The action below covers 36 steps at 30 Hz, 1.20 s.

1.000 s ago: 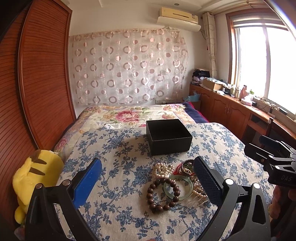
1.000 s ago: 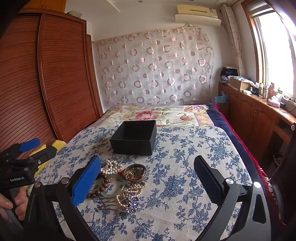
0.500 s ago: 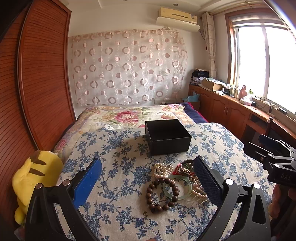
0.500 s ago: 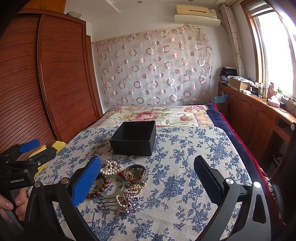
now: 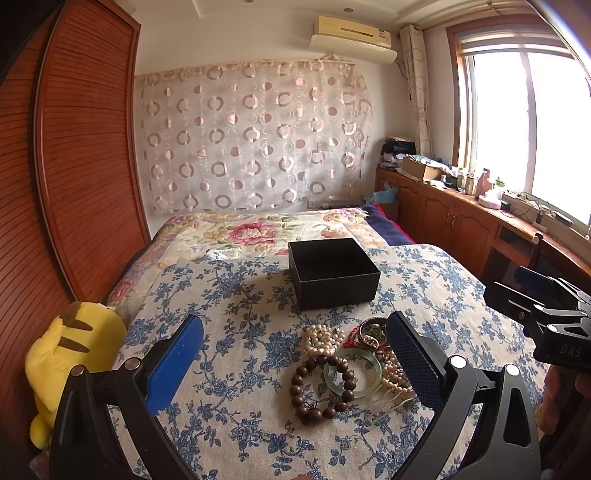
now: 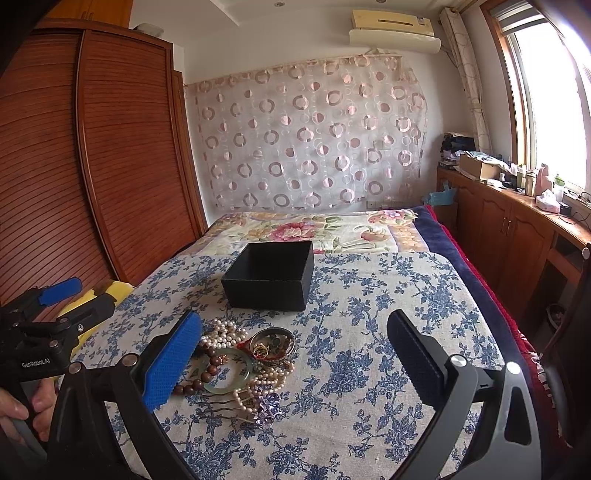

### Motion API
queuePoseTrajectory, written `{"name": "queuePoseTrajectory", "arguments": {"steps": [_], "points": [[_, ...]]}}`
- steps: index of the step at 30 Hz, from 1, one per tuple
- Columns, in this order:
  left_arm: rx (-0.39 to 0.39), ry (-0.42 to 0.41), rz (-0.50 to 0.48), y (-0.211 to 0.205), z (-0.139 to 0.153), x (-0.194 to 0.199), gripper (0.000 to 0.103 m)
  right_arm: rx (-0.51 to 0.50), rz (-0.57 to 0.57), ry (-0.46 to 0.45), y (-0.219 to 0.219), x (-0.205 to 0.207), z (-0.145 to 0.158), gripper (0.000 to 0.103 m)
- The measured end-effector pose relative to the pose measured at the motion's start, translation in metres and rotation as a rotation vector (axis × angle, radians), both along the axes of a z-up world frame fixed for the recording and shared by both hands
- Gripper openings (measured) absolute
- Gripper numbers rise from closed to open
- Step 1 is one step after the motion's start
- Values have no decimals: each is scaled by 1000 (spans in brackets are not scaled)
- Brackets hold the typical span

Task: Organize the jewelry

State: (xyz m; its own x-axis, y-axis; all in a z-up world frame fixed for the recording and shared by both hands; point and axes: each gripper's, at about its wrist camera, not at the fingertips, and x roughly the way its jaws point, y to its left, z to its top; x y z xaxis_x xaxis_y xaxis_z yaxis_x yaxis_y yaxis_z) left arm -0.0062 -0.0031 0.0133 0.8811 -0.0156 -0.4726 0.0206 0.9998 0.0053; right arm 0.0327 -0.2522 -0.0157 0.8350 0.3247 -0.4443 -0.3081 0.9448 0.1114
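A heap of jewelry (image 5: 354, 363) was seen lying on the blue-flowered cloth (image 5: 236, 373) spread over the bed, just in front of an open black box (image 5: 332, 273), whose inside looked dark and whose contents could not be made out. In the left wrist view a brown wooden-bead bracelet (image 5: 320, 387) was laid partly over a pale green bangle (image 5: 352, 373), with a bunch of pearls (image 5: 323, 338) behind them and a small round dish (image 5: 371, 330) of trinkets beside the pearls. In the right wrist view a purple-stoned hair comb (image 6: 258, 404) was found at the near edge of the heap, with pearl strands tangled across it. The left gripper (image 5: 295, 354) was held above the cloth with its jaws spread wide and nothing between them but the heap below; its right finger covered part of the pile from that camera. The right gripper (image 6: 293, 354) was likewise held with its jaws wide and nothing gripped, the heap lying near its left finger. Each gripper was visible at the edge of the other's view. A yellow plush toy (image 5: 70, 354) was seen at the left edge of the bed, against the wooden wardrobe (image 5: 85, 158). A patterned curtain (image 5: 255, 140) was hung on the far wall beneath an air conditioner (image 5: 351, 35).
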Motion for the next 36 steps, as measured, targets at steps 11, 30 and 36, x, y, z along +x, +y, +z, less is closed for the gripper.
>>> {"name": "queuePoseTrajectory", "arguments": {"steps": [11, 30, 36], "points": [[-1, 4, 0, -1, -1, 0, 96, 0, 5, 4, 3, 0, 2, 101], [-39, 141, -19, 35, -41, 22, 96, -85, 5, -1, 1, 21, -28, 101], [-12, 204, -41, 47, -60, 31, 96, -129, 51, 34, 4, 42, -41, 101]]}}
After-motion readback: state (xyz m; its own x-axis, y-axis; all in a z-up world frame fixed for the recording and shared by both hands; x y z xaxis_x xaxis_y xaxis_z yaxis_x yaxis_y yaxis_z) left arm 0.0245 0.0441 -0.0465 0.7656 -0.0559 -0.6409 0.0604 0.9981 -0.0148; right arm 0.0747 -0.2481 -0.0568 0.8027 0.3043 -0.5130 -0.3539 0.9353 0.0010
